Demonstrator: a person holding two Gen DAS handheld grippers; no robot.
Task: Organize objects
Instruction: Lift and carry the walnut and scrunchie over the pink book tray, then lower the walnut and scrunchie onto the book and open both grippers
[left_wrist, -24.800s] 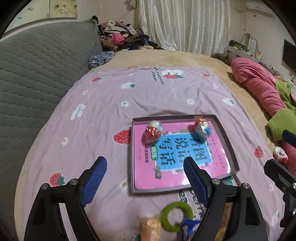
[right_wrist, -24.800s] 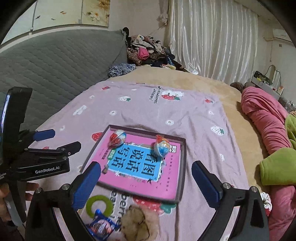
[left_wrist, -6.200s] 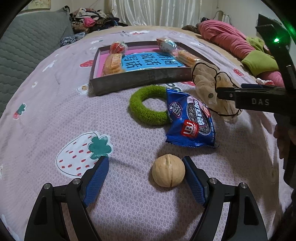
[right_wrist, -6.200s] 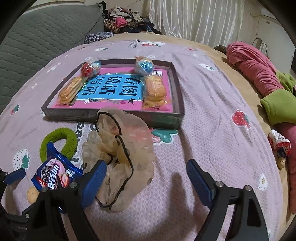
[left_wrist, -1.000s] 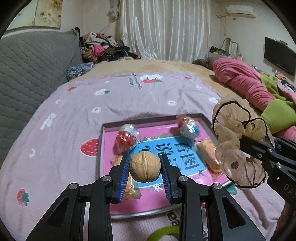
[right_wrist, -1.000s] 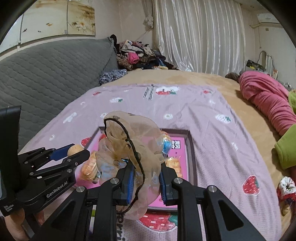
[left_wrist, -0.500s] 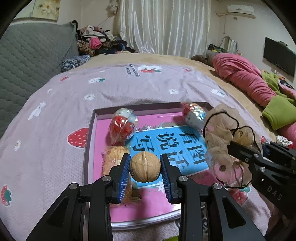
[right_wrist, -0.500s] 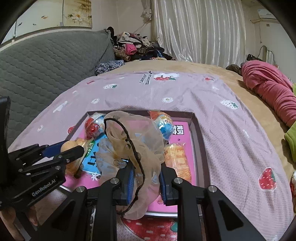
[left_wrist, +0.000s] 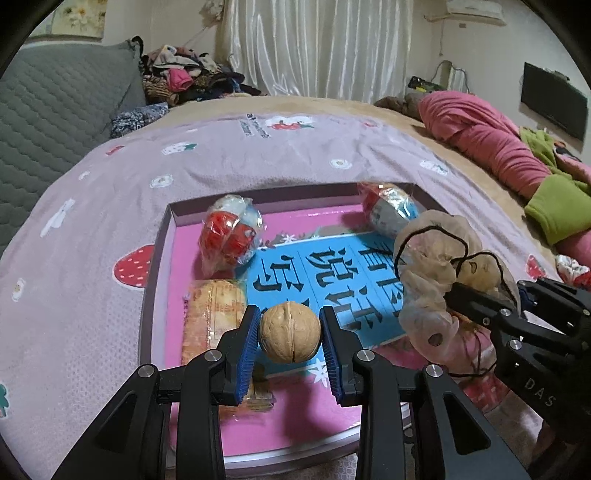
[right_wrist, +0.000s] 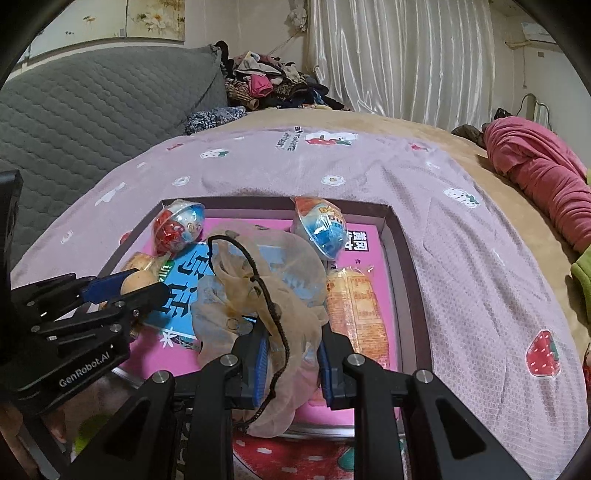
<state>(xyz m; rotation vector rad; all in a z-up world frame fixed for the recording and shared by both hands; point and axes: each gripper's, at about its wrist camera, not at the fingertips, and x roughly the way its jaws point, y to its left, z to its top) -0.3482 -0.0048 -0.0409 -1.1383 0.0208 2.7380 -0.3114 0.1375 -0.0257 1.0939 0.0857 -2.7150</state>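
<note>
Both grippers have sunk toward the tray (left_wrist: 159, 280), walnut (left_wrist: 290, 331) clamped between left fingers (left_wrist: 246, 347).

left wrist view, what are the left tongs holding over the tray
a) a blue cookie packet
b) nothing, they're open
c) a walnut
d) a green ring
c) The left tongs are shut on a walnut, its tan ridged shell pressed between the two blue pads above the pink tray.

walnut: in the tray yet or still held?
Held. The walnut sits clamped between the left gripper pads, above the tray.
</note>
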